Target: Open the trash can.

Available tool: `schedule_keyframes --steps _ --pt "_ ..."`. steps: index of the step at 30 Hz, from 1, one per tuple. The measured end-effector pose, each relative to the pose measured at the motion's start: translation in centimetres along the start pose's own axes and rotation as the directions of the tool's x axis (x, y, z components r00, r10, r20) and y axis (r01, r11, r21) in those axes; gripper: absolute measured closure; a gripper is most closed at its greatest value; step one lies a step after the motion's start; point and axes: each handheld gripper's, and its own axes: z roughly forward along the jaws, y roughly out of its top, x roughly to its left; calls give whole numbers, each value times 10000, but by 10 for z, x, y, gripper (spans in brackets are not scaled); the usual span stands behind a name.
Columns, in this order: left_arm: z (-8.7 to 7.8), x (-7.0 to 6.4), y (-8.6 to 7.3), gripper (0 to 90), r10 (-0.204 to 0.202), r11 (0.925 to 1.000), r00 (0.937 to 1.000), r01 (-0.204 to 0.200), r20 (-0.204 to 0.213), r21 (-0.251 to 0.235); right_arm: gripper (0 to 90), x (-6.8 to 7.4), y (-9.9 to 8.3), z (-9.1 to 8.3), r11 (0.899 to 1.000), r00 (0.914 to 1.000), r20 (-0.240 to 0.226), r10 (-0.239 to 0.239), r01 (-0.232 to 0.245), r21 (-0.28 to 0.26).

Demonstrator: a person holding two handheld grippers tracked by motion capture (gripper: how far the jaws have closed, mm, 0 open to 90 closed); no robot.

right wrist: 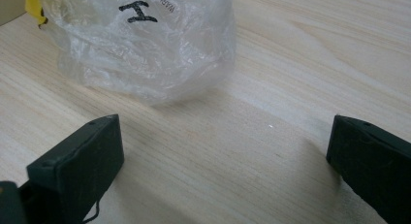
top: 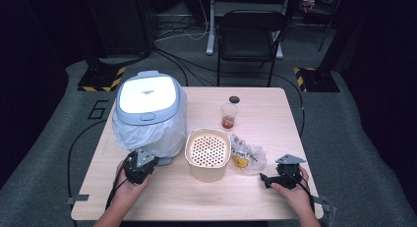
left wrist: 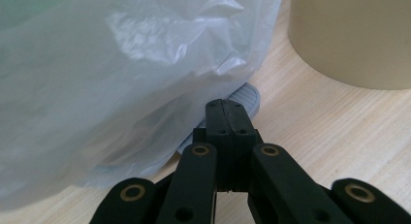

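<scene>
In the high view, a white-lidded pedal bin lined with a translucent plastic bag [top: 150,116] stands on the pale wooden table [top: 196,192], and everything else can be placed from it. The left gripper [top: 140,168] sits just in front of the bin's base, held in a hand that comes up from the near edge. Just to the right of the bin stands a round beige tub with a perforated insert [top: 208,153], and beyond that tub, farther from the bin, lies a crumpled clear plastic bag with something yellow inside [top: 248,156]. The right gripper [top: 275,180] rests well apart from the bin, near the crumpled bag. Behind the tub stand a clear plastic cup with a reddish residue [top: 228,115] and a small dark lid [top: 234,99]. In the left gripper view, the jaws are clenched together with nothing between them, their tips at the bin's grey foot pedal [left wrist: 245,98] beneath the liner. In the right gripper view, the jaws are spread wide and empty above the table, the crumpled bag lying just ahead of them.
</scene>
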Motion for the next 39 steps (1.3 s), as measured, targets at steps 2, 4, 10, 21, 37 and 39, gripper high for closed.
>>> schedule_keyframes --steps 2,4,10,21,37,39 --pt "4 -1 2 900 56 10000 9999 -57 116 78 0 0 0 0 10000 10000 -7 43 -43 15" --pt "9 -3 3 900 158 9998 9998 -159 102 134 0 0 0 0 10000 10000 6 14 -14 5" --pt "20 -9 5 900 480 9983 9988 -480 0 323 0 0 0 0 10000 10000 -3 17 -17 5" --pt "29 -4 4 900 426 9969 9986 -446 325 641 0 0 0 0 10000 10000 22 17 -17 22" --pt "39 -8 -4 900 560 9965 9984 -564 71 625 0 0 0 0 10000 10000 19 11 -12 23" --pt "40 -9 -5 900 609 9955 9981 -610 37 727 0 0 0 0 10000 10000 19 10 -10 23"
